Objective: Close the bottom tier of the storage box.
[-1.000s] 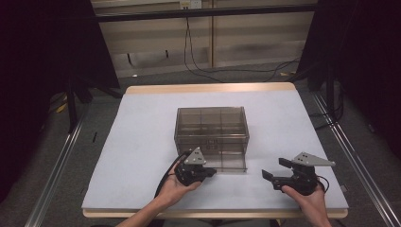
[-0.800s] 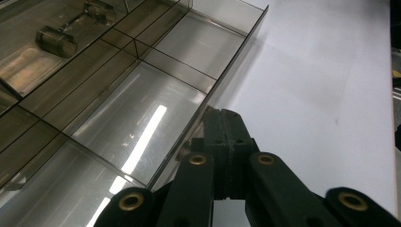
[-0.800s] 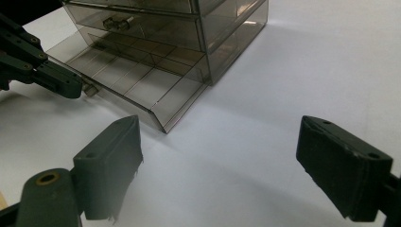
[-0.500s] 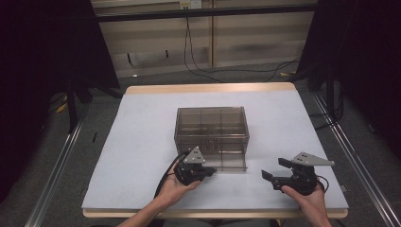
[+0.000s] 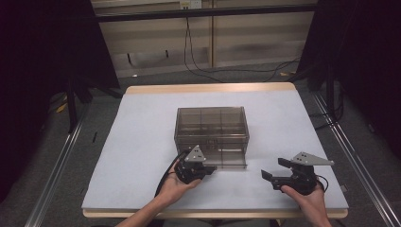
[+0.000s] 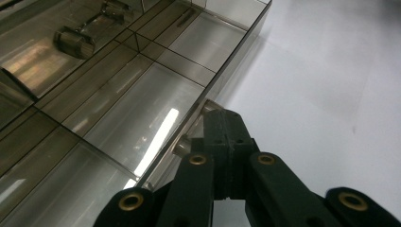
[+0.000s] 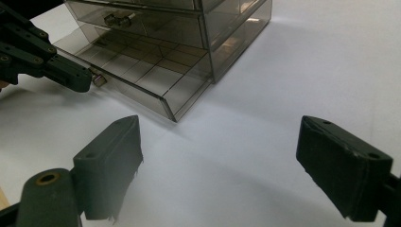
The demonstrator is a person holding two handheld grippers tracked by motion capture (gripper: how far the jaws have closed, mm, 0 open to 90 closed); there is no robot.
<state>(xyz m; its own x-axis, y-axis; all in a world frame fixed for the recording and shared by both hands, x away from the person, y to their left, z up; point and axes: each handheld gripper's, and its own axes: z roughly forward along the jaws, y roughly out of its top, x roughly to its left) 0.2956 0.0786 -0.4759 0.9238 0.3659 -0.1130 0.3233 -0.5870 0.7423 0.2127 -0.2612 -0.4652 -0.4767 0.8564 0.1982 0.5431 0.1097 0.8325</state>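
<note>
Drawer (image 5: 226,160) of the smoky organizer (image 5: 212,130) projects toward bottom centre of the high view, knob (image 7: 99,79) pinched in the left gripper's (image 5: 208,169) pressed-together jaws. Right gripper (image 5: 275,170), jaws spread and holding nothing, sits lower right, well apart on the surface (image 5: 142,142).

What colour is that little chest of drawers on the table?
The drawer chest is smoky, see-through grey-brown plastic; the right gripper view shows it best.

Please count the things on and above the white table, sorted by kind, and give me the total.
Smoky clear drawer cabinet: 1
Pulled-out bottom drawer: 1
Drawer knobs: 2, the bottom drawer knob and an upper drawer knob
Grippers: 2, the left gripper shut on the bottom drawer knob, the right gripper open
Total: 6
</note>
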